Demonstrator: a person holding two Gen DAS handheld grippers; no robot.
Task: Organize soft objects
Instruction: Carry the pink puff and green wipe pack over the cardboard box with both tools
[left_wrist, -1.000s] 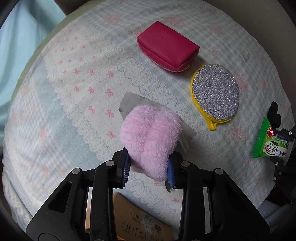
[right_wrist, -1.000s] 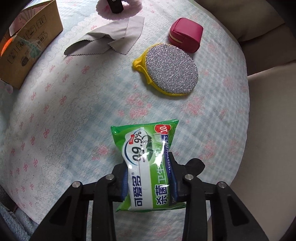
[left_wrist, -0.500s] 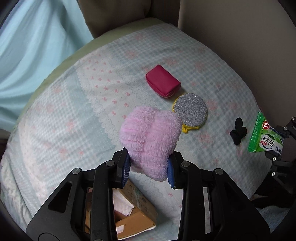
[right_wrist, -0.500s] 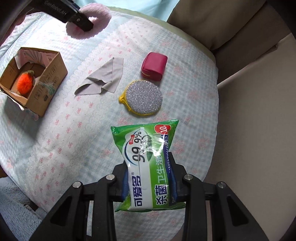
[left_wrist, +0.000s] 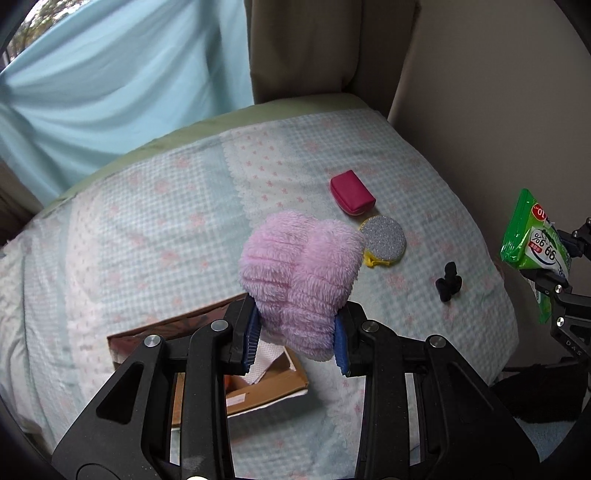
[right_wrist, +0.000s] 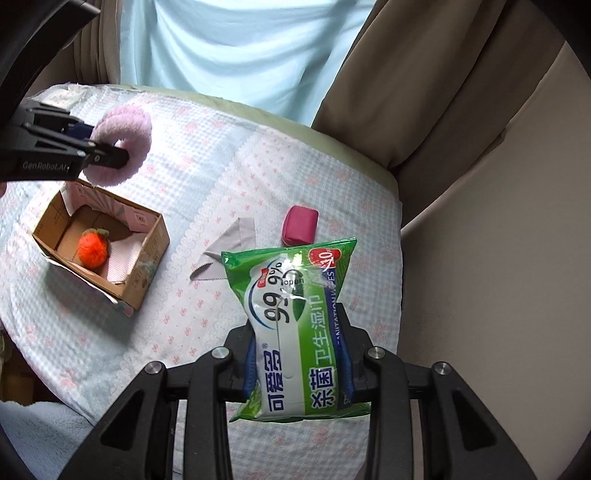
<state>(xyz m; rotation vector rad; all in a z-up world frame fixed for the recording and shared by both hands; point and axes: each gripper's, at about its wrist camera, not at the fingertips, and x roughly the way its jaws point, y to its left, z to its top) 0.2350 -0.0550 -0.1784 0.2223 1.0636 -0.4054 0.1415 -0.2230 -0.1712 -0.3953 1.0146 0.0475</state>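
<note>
My left gripper was clamped on the pink fluffy scrunchie, held in the air above the cardboard box, and my right gripper was clamped on the green pack of wet wipes, also off the bed and well to the right of the box. From the left wrist the scrunchie hid most of the box and all of the grey cloth; only one box corner and some white paper showed beneath my fingers. From the right wrist the wipes pack covered the silver scrubber completely and cut off the cloth's near edge. Inside the box sat an orange plush ball on a pale folded liner. Beyond the box, toward the wall, lay the cloth, then the magenta pouch, with the yellow-rimmed scrubber just beside it and a small black item, too small to make out, farther along. All rested on the checked bedspread with pink bows. The scrunchie was a thick ribbed ring of fuzz; the pack was glossy, printed "99.9%".
</note>
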